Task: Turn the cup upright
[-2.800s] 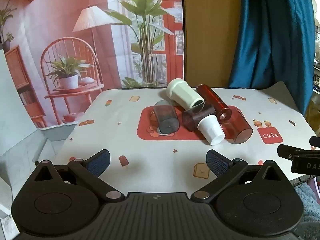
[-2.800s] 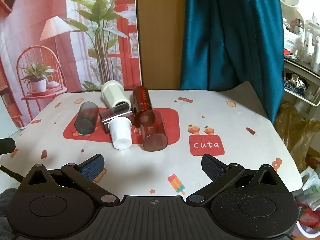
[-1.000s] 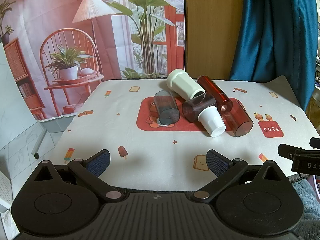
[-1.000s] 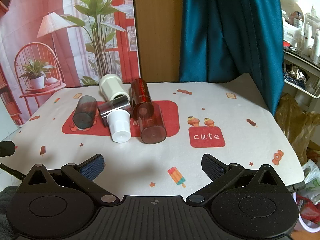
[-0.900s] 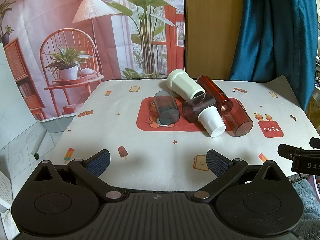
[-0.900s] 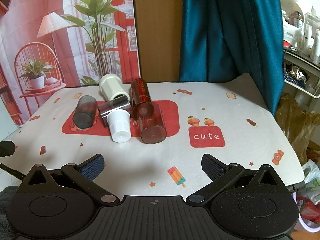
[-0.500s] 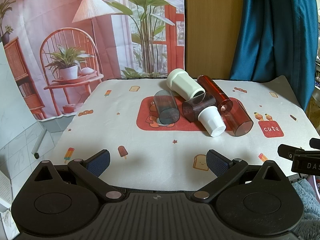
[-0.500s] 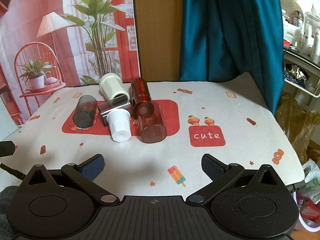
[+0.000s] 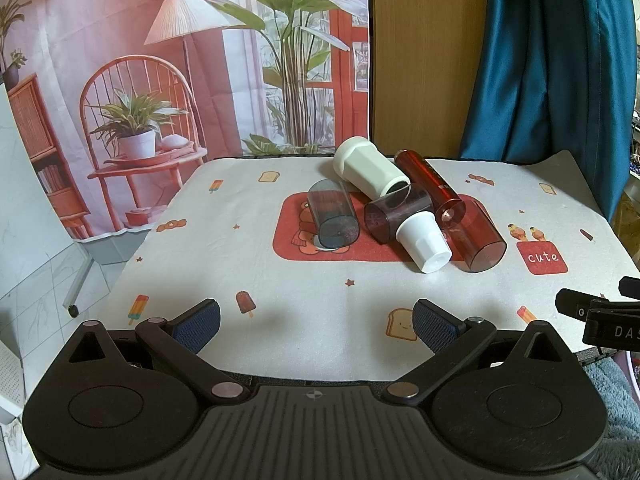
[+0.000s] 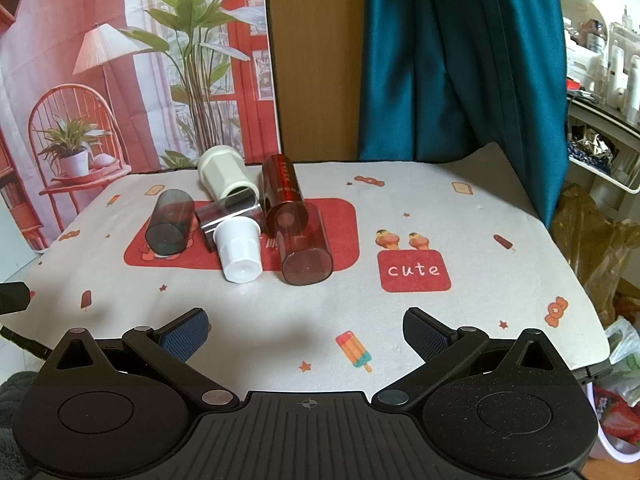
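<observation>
Several cups lie on their sides in a heap on the red patch of the tablecloth. A grey clear cup [image 9: 333,219] [image 10: 170,222] lies at the left. A small white cup [image 9: 424,243] [image 10: 237,251] pokes out of a dark clear cup [image 9: 396,211] [image 10: 228,212]. A cream cup [image 9: 368,172] [image 10: 224,176] lies behind. Two red-brown cups [image 9: 476,236] [image 10: 304,246] lie at the right. My left gripper [image 9: 316,320] is open and empty at the near table edge. My right gripper [image 10: 306,330] is open and empty, also well short of the heap.
The tablecloth [image 9: 240,264] [image 10: 460,216] covers the table. A printed backdrop [image 9: 160,60] and a blue curtain [image 10: 460,60] hang behind. Shelves with bottles [image 10: 608,80] stand at the right. The right gripper's body [image 9: 600,316] shows at the left view's right edge.
Over the last second nothing has visibly moved. Since 2.8 s ago both grippers have drawn back a little from the cups.
</observation>
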The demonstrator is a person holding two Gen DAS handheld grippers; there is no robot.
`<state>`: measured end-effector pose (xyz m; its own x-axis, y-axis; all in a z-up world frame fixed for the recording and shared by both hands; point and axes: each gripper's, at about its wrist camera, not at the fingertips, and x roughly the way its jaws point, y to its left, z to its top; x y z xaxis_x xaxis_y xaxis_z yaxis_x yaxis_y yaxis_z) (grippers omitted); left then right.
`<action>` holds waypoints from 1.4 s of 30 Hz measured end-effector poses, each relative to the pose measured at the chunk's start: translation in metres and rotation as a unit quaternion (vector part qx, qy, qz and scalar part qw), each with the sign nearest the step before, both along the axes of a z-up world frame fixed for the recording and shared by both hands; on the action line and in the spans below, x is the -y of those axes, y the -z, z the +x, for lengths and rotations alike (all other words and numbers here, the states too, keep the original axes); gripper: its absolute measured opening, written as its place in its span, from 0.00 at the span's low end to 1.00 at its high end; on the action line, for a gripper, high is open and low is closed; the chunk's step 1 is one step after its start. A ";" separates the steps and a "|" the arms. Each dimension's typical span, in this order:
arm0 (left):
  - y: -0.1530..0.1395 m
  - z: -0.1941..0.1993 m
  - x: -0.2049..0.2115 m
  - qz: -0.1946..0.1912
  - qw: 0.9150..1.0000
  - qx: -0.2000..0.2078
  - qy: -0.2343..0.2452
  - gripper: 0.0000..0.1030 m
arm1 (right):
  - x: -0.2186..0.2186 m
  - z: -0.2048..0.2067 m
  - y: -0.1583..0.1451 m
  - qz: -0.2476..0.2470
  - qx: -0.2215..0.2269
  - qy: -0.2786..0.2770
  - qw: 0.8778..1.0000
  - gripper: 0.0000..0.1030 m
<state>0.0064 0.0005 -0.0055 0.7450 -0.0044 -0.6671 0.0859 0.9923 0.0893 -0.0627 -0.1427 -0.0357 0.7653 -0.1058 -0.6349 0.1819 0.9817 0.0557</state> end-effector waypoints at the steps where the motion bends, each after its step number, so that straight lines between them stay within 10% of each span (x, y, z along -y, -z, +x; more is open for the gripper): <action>1: 0.000 0.000 0.000 0.000 1.000 0.000 0.000 1.00 | 0.000 0.000 0.000 0.000 0.000 0.000 1.000 1.00; 42: 0.001 0.000 -0.003 -0.002 1.000 -0.003 -0.002 1.00 | 0.002 0.001 0.003 0.005 -0.004 0.001 1.000 1.00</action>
<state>0.0068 0.0033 -0.0068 0.7406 -0.0043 -0.6720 0.0820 0.9931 0.0840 -0.0621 -0.1450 -0.0391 0.7597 -0.1012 -0.6424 0.1844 0.9808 0.0636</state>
